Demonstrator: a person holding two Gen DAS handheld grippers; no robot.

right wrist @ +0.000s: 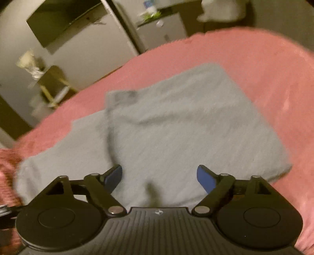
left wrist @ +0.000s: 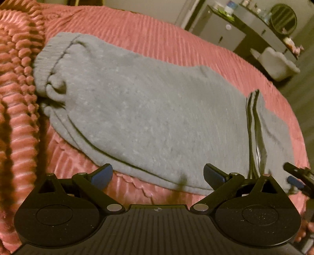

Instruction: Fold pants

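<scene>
Grey sweatpants (left wrist: 149, 113) lie folded on a pink ribbed bedspread (left wrist: 157, 39), with the ribbed waistband (left wrist: 49, 60) at the far left and a dark side stripe (left wrist: 253, 125) on the right. My left gripper (left wrist: 158, 175) hovers over the near edge of the pants, open, with nothing between its blue pads. In the right wrist view the same pants (right wrist: 176, 125) appear blurred as a folded stack. My right gripper (right wrist: 160, 177) is above their near part, open and empty. Its tip (left wrist: 296, 176) also shows at the right edge of the left wrist view.
A bunched pink textured blanket (left wrist: 17, 82) rises along the left of the bed. Beyond the bed stand a grey cabinet (left wrist: 221, 29), a dark desk with a round mirror (left wrist: 283, 18) and a white stool (left wrist: 278, 64). A wooden shelf stand (right wrist: 53, 86) is by the wall.
</scene>
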